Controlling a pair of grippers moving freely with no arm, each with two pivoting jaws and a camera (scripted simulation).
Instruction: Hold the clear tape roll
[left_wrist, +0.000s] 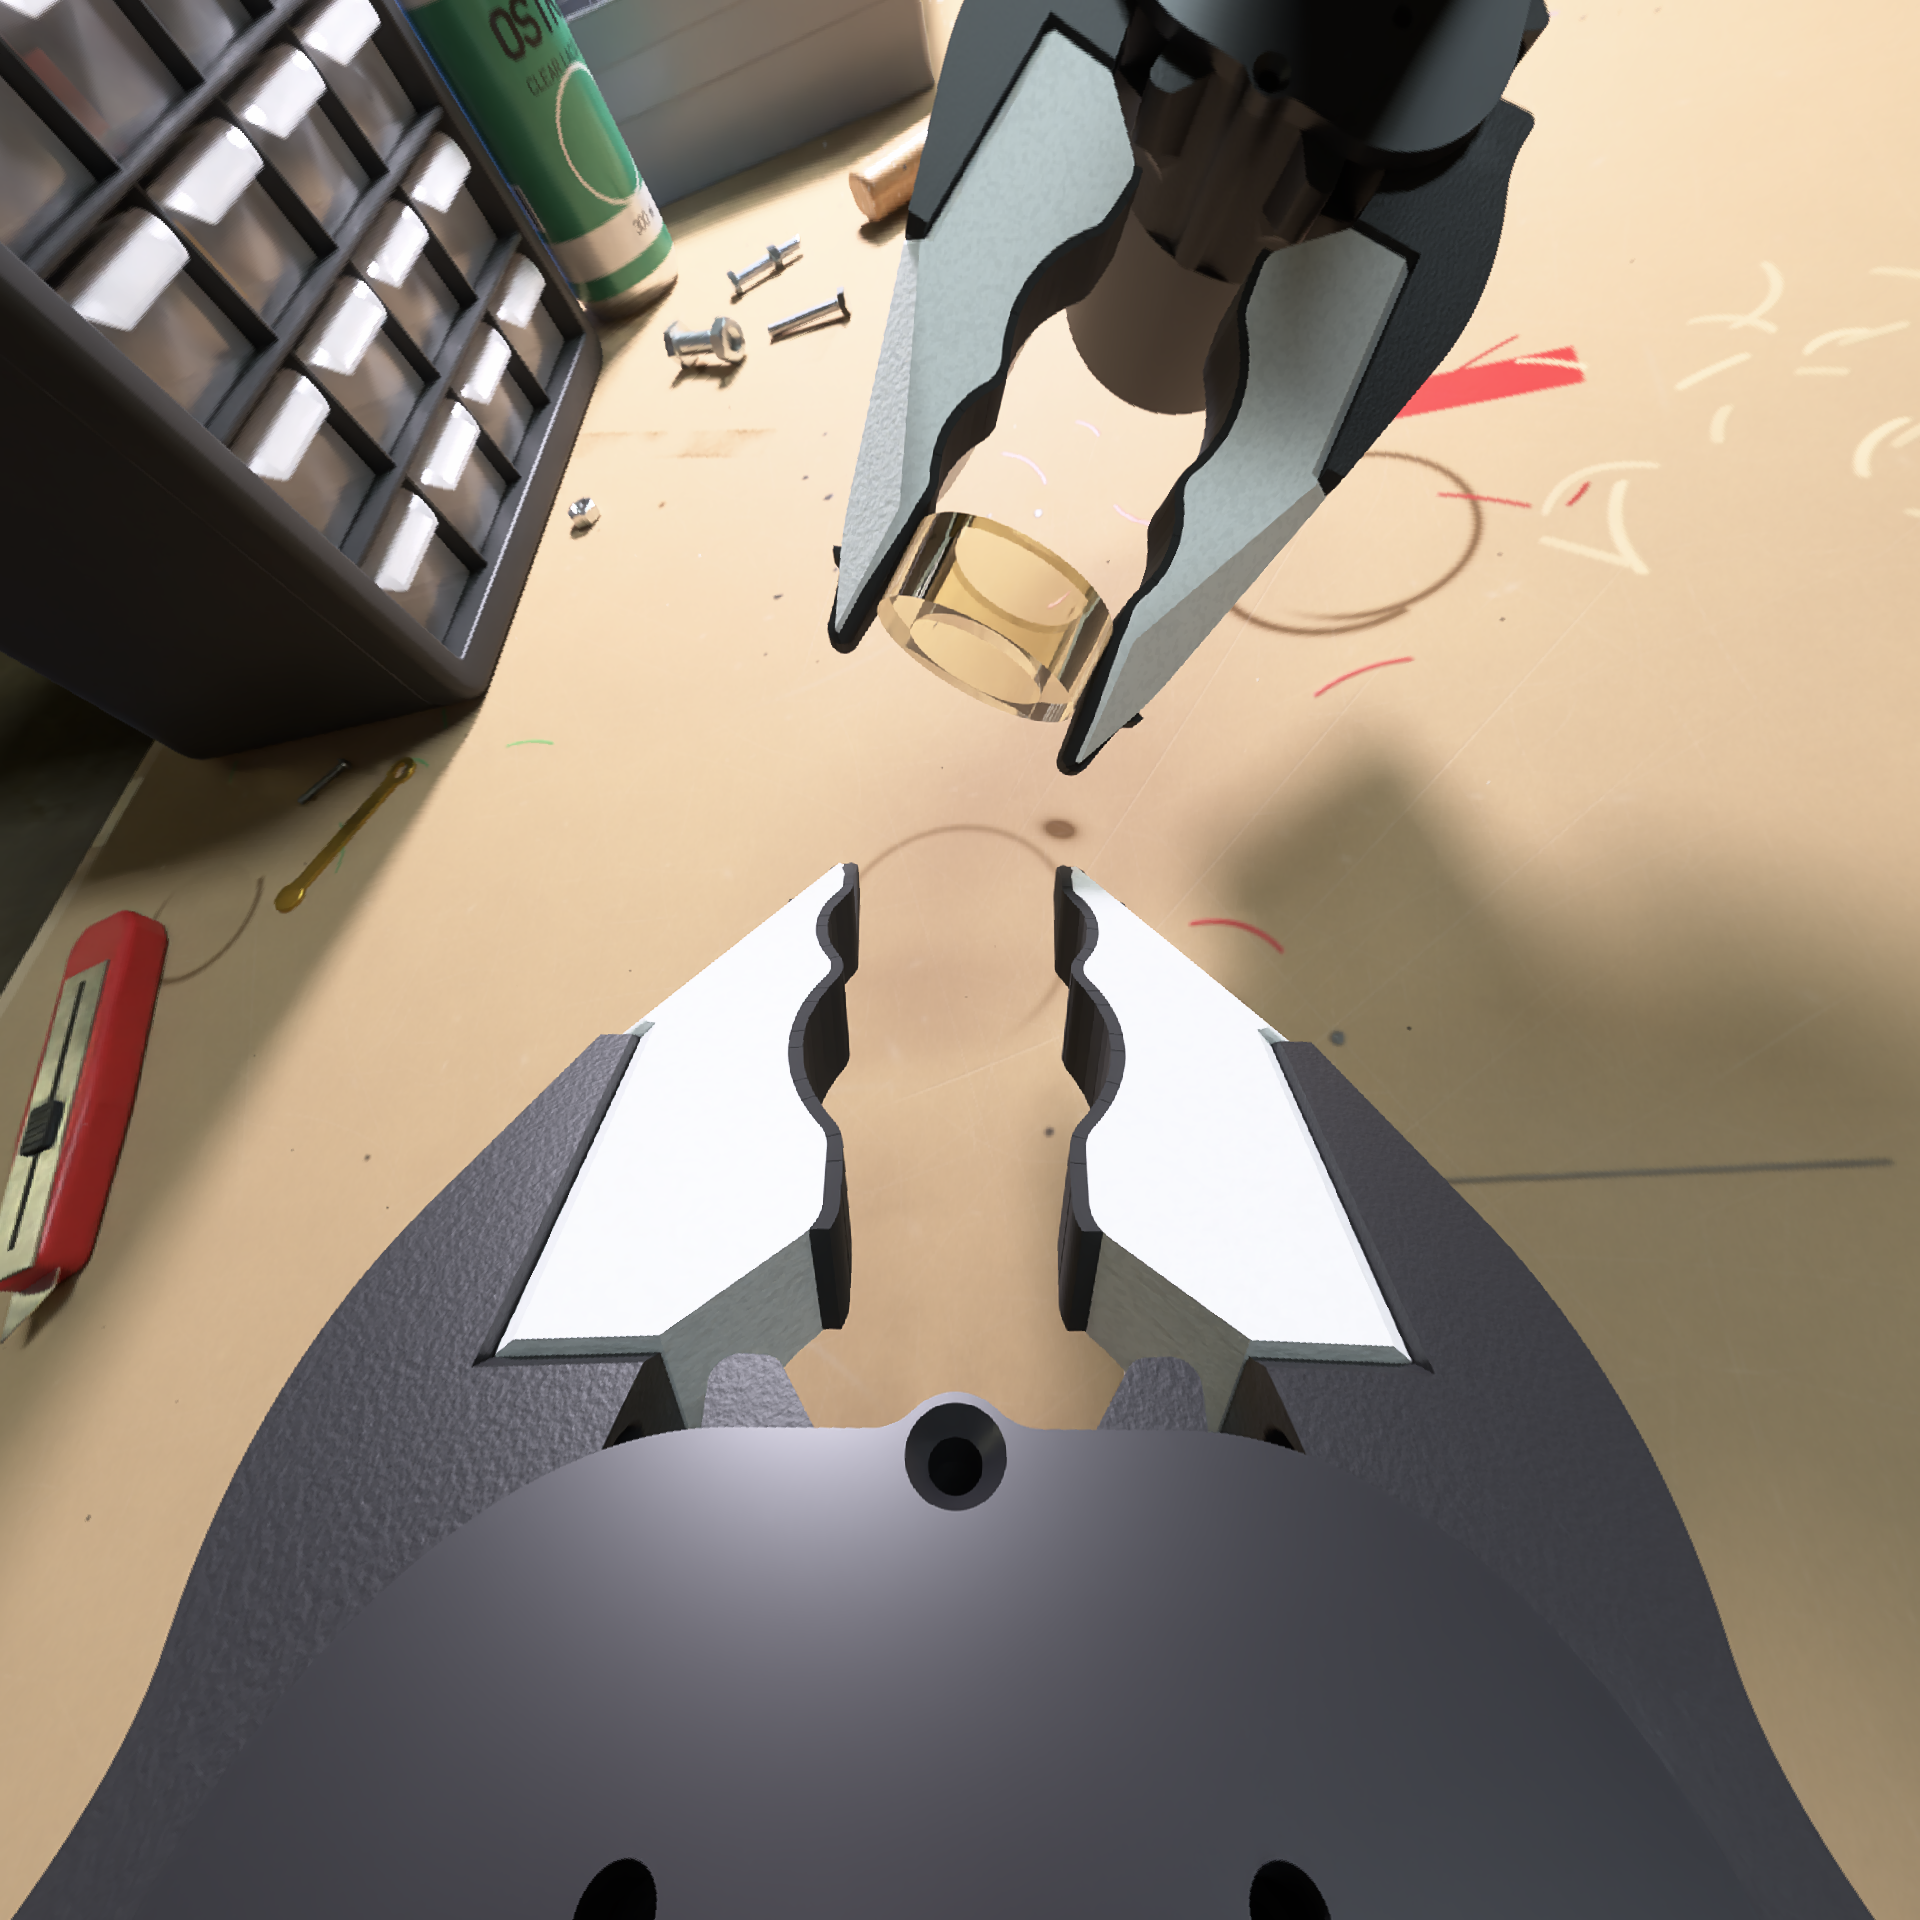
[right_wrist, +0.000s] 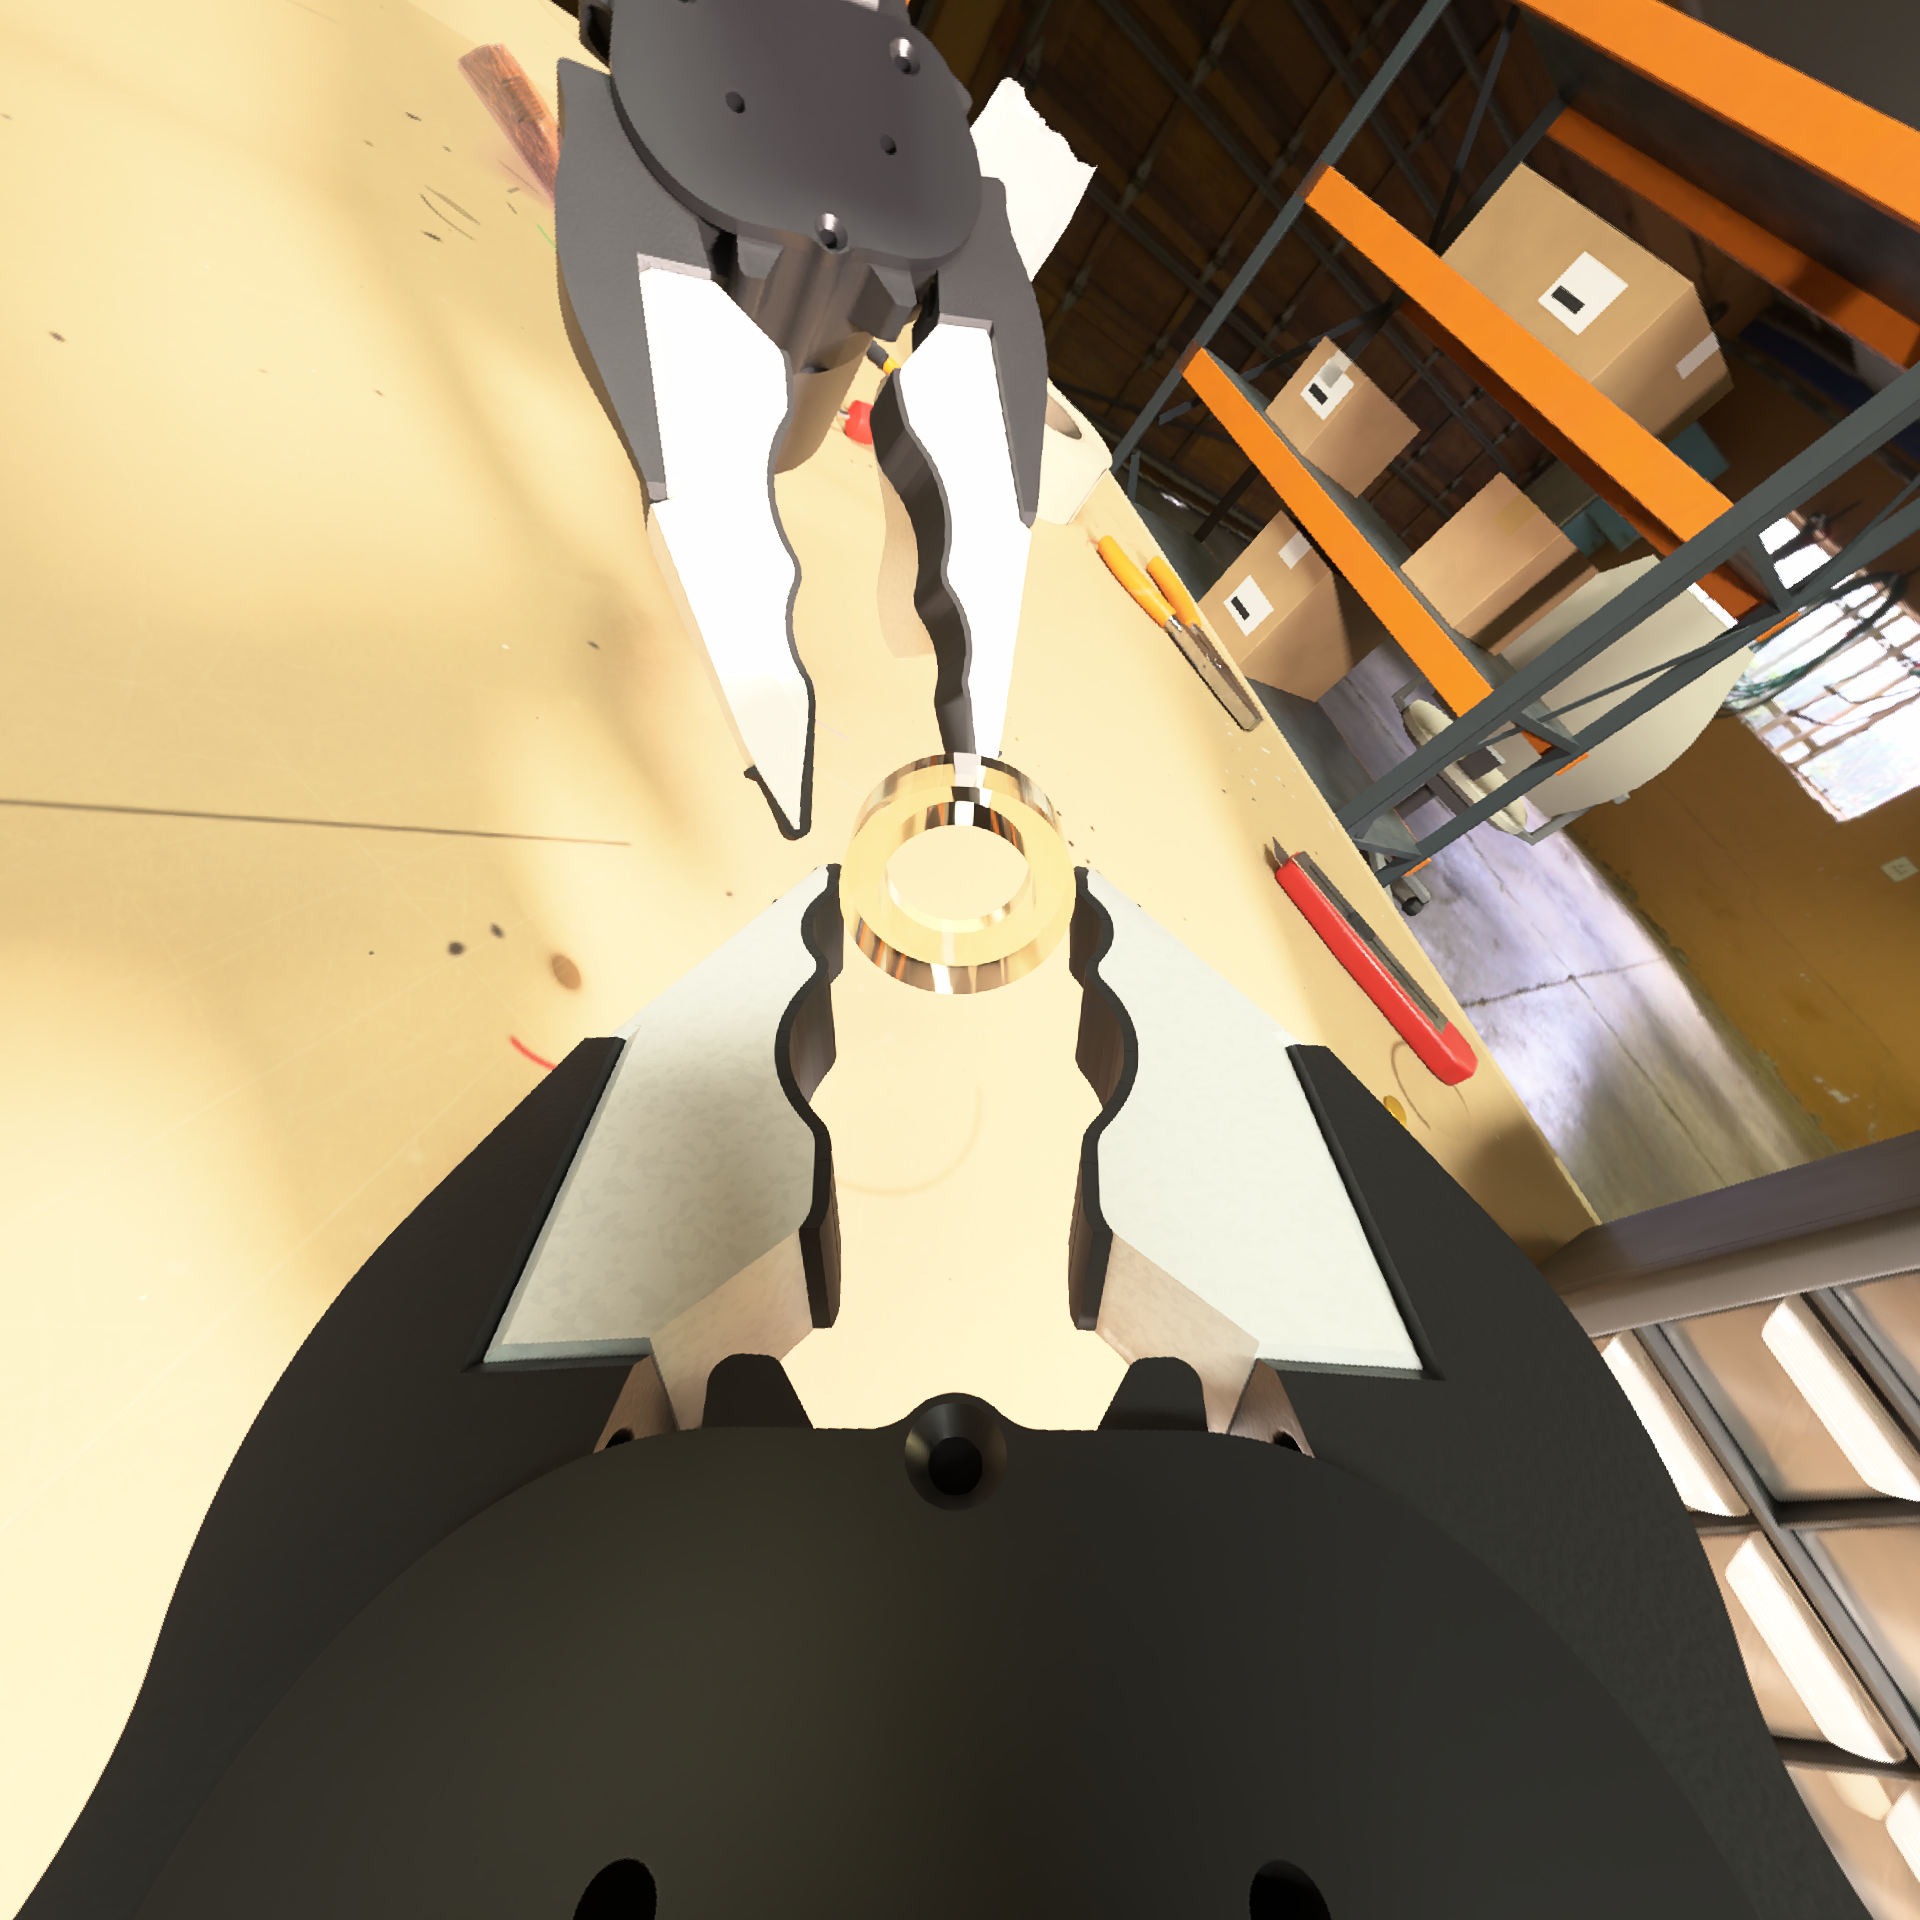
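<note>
We are holding our left gripper (left_wrist: 956, 883) low over the tan workbench (left_wrist: 623, 1039), its two fingers standing apart with nothing between them. Just ahead, we are clamping the clear tape roll (left_wrist: 992, 613) between the fingertips of our right gripper (left_wrist: 961, 681), which is pinching the ring's outer wall from both sides and keeping it clear of the bench. From the right wrist, the clear tape roll (right_wrist: 956, 894) is sitting at the very tips of the right gripper (right_wrist: 956, 904), its open centre facing the camera, while the left gripper (right_wrist: 883, 800) is reaching in from beyond, one fingertip appearing behind the ring's far edge. To the side, a red utility knife (left_wrist: 73, 1101) is lying by the bench edge, and further off a dark drawer cabinet (left_wrist: 260, 343), a green can (left_wrist: 582, 156) and scattered bolts (left_wrist: 707, 338) are resting.
</note>
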